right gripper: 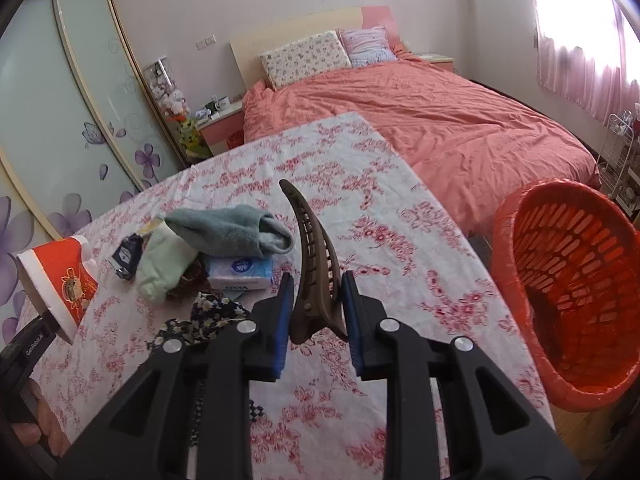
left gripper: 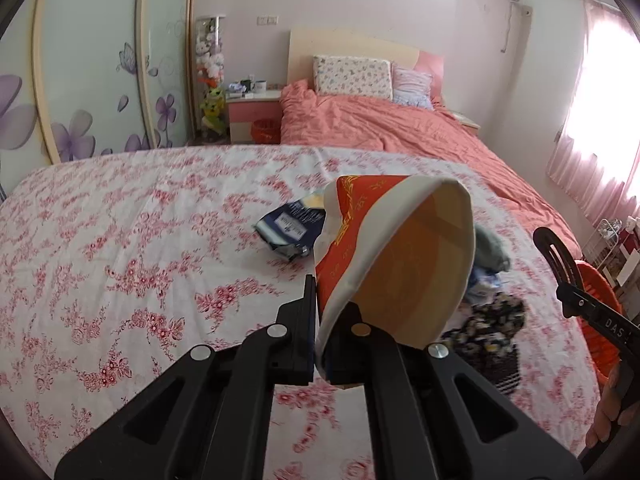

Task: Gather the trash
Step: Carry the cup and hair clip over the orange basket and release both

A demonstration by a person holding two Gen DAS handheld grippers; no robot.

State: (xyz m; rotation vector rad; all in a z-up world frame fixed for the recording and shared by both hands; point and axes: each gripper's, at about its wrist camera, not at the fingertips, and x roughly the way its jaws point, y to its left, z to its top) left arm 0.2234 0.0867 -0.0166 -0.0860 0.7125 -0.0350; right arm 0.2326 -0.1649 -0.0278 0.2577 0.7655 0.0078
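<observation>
Currently mid-carry: the left hand-held gripper (left gripper: 320,320) is pinched on the wall of a crushed red paper cup (left gripper: 394,256), held clear of the table (left gripper: 120,240). The right hand-held gripper (right gripper: 316,312) is clamped on a brown hair claw clip (right gripper: 316,264). The orange basket (right gripper: 568,280) sits at the right edge of the right-wrist frame, just beside the table. Likely next: swing the cup over the basket rim and release. Clip doesn't look like trash; drop spot unclear.

Paper cup (left gripper: 384,256) matt; slotted plastic basket (right gripper: 568,280); cloth floral cover (right gripper: 360,184).
</observation>
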